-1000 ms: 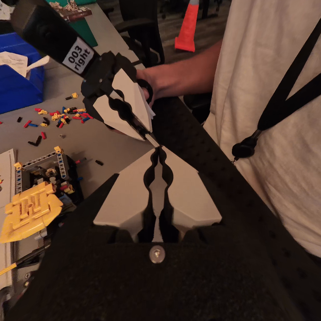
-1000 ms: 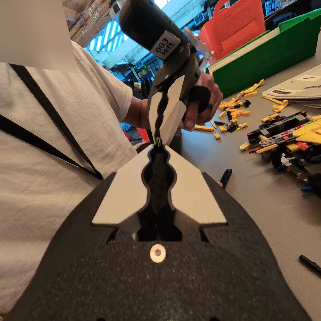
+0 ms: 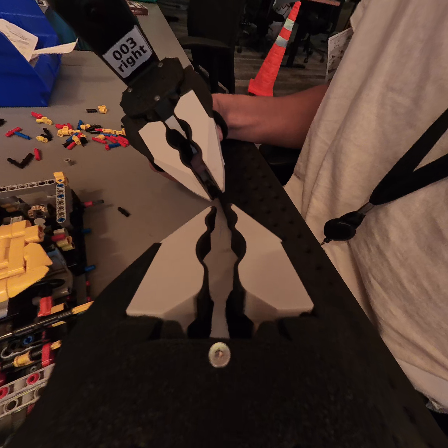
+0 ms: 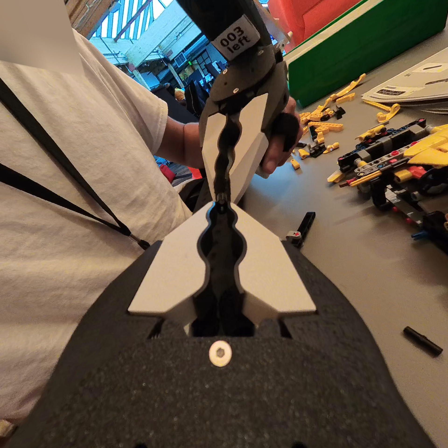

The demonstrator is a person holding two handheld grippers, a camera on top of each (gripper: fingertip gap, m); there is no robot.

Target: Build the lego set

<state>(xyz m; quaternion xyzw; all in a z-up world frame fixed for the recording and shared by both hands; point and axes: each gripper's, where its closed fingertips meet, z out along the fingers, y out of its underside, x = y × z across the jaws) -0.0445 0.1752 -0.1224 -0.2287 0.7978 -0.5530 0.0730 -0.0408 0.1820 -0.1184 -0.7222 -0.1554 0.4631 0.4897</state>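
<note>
Lego model (image 3: 29,254) sits on the table at left in the left wrist view; the left gripper (image 3: 220,208) is narrowly parted, empty. Only the right wrist view shows a small grey piece (image 4: 221,196) between both grippers' tips; the right gripper (image 4: 221,206) is narrow, its grip on it unclear.

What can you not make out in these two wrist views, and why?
Small grey piece: right wrist view, too small and dark to identify.
Yellow model: left wrist view, cut off by the left edge.
Booklets: right wrist view, cut off by the right edge.

Workshop hall: skylit roof (image 4: 135,31), storage bins (image 3: 26,72), traffic cone (image 3: 274,58).
</note>
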